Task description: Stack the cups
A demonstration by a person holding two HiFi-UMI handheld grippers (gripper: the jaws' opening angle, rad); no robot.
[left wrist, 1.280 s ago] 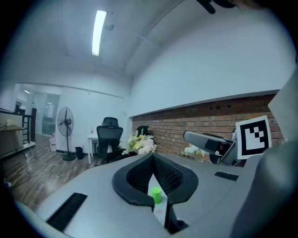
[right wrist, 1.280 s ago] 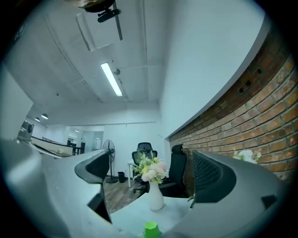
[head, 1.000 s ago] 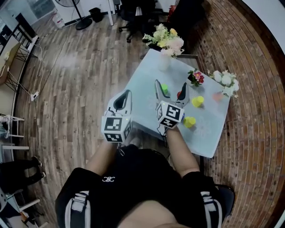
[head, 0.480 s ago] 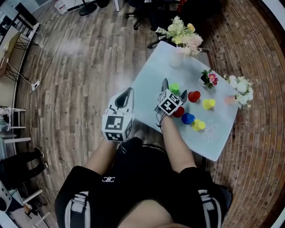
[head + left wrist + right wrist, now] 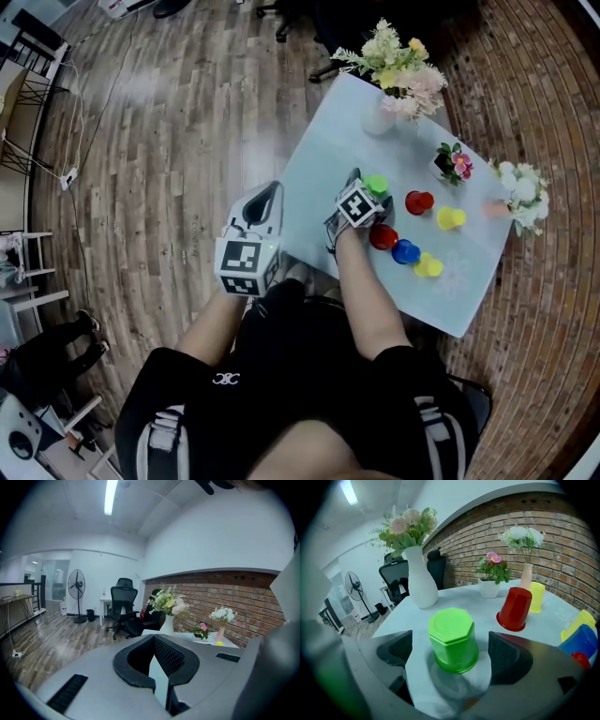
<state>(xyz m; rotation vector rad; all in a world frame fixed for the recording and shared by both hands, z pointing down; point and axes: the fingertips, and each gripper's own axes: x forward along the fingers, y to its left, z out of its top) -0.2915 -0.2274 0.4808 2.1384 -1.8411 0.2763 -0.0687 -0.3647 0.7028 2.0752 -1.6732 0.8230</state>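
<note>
**Right fingers spread round the green cup**

The right gripper [image 5: 367, 190] sits low on the desk [image 5: 323, 169], its fingers [image 5: 508, 657] spread wide with the green cup [image 5: 453, 639] between them. The cup stands upside down and neither finger touches it. A red cup [image 5: 515, 609] stands inverted further back, with a yellow cup [image 5: 536, 597] just behind it. A blue cup [image 5: 406, 251], a second red one [image 5: 382, 237] and a second yellow one [image 5: 429, 266] cluster near the desk's front edge. The left gripper [image 5: 154, 637] hangs off the desk over the floor, its fingers [image 5: 174, 660] pressed together on nothing.
</note>
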